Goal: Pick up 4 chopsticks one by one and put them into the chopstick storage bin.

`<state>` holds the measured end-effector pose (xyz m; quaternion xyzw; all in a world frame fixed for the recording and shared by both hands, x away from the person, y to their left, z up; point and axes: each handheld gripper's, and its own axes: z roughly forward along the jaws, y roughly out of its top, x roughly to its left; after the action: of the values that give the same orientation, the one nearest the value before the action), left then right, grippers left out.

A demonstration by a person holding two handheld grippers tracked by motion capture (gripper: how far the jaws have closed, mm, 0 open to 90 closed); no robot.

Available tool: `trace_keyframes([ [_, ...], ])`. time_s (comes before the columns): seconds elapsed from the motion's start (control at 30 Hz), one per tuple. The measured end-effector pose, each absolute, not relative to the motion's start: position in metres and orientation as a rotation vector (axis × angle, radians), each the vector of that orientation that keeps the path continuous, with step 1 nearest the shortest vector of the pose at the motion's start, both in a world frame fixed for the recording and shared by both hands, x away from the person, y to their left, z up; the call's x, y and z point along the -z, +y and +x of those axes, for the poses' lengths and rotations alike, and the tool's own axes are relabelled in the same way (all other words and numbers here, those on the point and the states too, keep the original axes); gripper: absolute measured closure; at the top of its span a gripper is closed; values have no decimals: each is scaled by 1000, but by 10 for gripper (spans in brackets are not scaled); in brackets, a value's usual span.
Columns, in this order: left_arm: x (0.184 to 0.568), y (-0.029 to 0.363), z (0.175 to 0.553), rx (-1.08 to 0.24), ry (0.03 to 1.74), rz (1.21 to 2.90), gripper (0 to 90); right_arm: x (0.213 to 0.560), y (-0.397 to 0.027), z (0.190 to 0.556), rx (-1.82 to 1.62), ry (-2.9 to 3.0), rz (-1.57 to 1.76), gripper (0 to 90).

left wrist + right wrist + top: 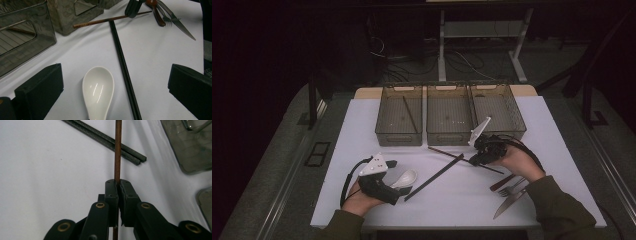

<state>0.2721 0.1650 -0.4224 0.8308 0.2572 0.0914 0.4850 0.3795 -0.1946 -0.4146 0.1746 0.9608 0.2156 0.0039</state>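
White table [362, 125] gives us bare room along its left and near edges; three bins [448, 120] line the far side. Our right hand-held gripper [475, 159] is clamped on the brown chopstick [117, 150], beside the black chopsticks [434, 177]. Our left hand-held gripper [399, 176] stands apart around the white spoon [98, 90].

No readable text, label, brand, number or sign appears on anything in these views
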Motion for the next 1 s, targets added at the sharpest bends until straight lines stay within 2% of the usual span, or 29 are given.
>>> trace_keyframes([
  [1.0, 423, 165, 273, -224, 630, 2021, 0, 373, -191, 379, -900, 2920, 702, 846],
])
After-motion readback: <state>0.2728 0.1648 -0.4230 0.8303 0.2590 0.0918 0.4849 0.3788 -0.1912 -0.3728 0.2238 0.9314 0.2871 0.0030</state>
